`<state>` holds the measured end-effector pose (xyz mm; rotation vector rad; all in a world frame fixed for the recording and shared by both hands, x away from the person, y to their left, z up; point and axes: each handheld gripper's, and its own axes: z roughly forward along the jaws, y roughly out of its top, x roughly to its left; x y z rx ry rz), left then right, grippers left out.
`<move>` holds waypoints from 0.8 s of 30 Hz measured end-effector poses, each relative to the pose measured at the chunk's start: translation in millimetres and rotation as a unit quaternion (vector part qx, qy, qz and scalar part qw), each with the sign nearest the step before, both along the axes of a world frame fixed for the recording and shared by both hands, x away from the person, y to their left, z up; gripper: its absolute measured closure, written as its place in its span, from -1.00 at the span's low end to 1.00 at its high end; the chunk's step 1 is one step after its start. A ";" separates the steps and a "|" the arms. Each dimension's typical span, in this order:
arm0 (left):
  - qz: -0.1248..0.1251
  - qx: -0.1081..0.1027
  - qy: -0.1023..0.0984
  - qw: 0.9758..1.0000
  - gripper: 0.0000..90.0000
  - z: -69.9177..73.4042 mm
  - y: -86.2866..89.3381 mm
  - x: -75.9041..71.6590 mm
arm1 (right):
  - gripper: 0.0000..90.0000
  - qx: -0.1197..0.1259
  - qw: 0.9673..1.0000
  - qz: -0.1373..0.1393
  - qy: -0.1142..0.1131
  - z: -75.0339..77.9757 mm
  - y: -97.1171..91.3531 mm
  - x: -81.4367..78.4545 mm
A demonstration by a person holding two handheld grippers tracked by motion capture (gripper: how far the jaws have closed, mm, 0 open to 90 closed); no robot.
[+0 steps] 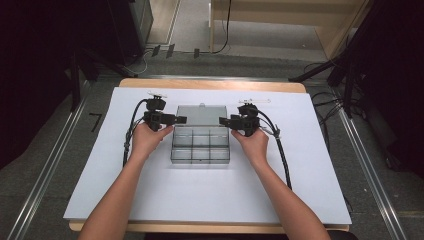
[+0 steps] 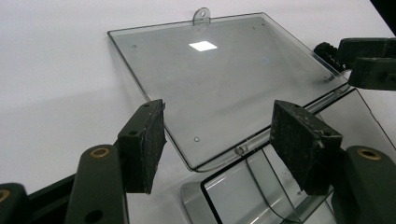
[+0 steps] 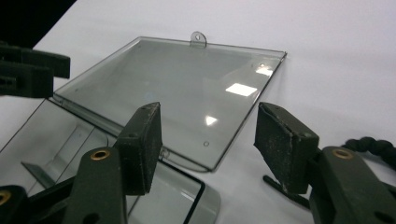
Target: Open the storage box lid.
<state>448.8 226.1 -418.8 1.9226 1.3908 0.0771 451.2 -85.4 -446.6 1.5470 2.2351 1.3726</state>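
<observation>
A clear plastic compartment box [image 1: 200,146] sits mid-table with its lid [image 1: 200,114] swung open and lying flat behind it. My left gripper [image 1: 181,119] is at the box's back left corner, its jaws pointing inward. In the left gripper view the left gripper [image 2: 217,121] stands open, with the lid [image 2: 224,70] and its hinge corner beyond the pads, untouched. My right gripper [image 1: 222,120] mirrors it at the back right corner. In the right gripper view the right gripper [image 3: 208,126] is open over the lid [image 3: 187,79] edge, nothing pinched.
A white sheet [image 1: 210,190] covers the wooden table [image 1: 210,85]. Each gripper's cable [image 1: 282,155] trails back along the forearm. Dark stands and loose cables [image 1: 330,107] lie on the floor beyond the table's right side.
</observation>
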 end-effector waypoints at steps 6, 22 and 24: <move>0.000 0.001 0.000 1.000 -0.19 3.7 2.5 -5.2 | -0.03 -0.014 1.000 0.014 0.000 6.0 -4.9 -6.8; -0.006 -0.029 -0.003 1.000 -0.18 18.0 9.1 -19.8 | 0.00 -0.063 0.997 0.041 0.011 17.6 -17.4 -15.7; -0.009 -0.029 -0.002 1.000 -0.18 19.6 8.9 -21.2 | 0.00 -0.064 0.997 0.040 0.014 17.7 -18.8 -15.5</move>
